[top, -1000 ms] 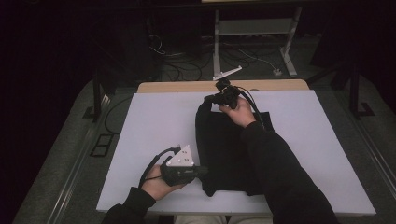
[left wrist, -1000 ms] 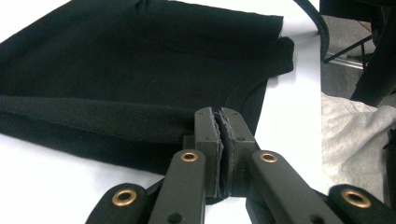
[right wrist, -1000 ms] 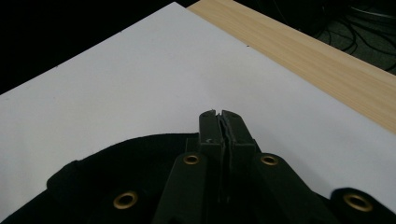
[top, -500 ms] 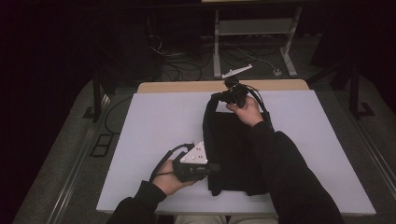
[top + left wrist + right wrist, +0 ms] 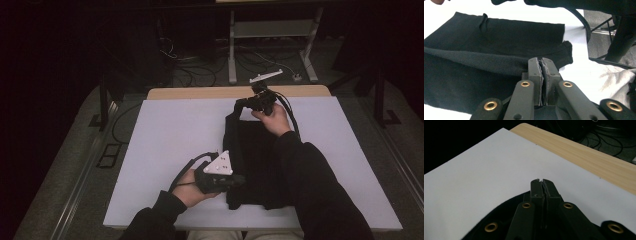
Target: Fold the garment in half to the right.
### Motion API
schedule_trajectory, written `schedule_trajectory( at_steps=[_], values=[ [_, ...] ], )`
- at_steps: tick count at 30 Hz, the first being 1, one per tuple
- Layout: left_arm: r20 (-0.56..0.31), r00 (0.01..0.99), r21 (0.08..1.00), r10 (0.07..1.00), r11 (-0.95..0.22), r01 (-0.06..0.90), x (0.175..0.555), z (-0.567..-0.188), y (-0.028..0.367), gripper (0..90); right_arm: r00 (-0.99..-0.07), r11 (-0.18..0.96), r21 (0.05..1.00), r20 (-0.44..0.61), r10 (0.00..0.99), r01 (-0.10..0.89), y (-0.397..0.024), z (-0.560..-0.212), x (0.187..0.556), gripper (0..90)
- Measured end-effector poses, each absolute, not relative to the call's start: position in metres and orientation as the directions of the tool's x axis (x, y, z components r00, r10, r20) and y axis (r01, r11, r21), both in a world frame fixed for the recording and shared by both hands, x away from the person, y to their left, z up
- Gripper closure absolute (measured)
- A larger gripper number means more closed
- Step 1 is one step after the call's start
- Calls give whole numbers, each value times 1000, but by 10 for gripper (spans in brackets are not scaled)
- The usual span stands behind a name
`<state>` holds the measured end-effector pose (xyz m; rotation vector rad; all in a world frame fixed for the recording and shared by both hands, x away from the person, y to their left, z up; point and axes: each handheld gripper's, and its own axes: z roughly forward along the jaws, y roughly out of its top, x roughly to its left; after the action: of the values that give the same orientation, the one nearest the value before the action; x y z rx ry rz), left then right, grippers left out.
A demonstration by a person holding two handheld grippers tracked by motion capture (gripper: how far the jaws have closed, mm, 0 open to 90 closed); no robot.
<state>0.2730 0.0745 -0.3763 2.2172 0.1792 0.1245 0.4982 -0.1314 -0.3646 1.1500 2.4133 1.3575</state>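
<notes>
White sheet (image 5: 165,145) covers a wooden table (image 5: 200,93); dark room, cables on the floor behind. Black cloth (image 5: 255,165) lies right of centre. Left gripper (image 5: 239,181) is clamped on its near-left edge, right gripper (image 5: 241,103) clamped on the far edge, that end lifted.

Black cloth (image 5: 499,50): matt, fuzzy knit, fleece-like nap, soft folded edge at 9 o'clock of left gripper (image 5: 542,65) jaws. Left gripper: matt black plastic w/ brass-look rivets, pads rough and frayed. Right gripper (image 5: 541,185): same finish. White sheet (image 5: 486,170) on table: smooth, matt, paper-like. Table edge (image 5: 586,152) at 1 o'clock: light wood grain, satin.
</notes>
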Motion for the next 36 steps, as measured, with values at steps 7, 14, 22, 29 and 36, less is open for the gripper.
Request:
schedule_trajectory(
  at_steps=[7,14,22,29,36],
  values=[
    [27,989,796,149,-601,69,273,-374,64,855,-688,287,787,226,689,546,-143,-360,496,861],
    [29,991,794,129,-605,55,275,-372,53,855,-670,271,786,231,705,556,-156,-362,496,861],
    [40,994,790,102,-613,31,277,-371,42,855,-653,254,784,240,718,567,-168,-365,495,860],
    [36,995,794,93,-607,28,277,-369,34,855,-640,245,783,240,730,572,-178,-365,493,860],
    [35,995,802,93,-597,28,278,-368,28,855,-633,235,785,243,735,574,-184,-365,492,861]
  ],
)
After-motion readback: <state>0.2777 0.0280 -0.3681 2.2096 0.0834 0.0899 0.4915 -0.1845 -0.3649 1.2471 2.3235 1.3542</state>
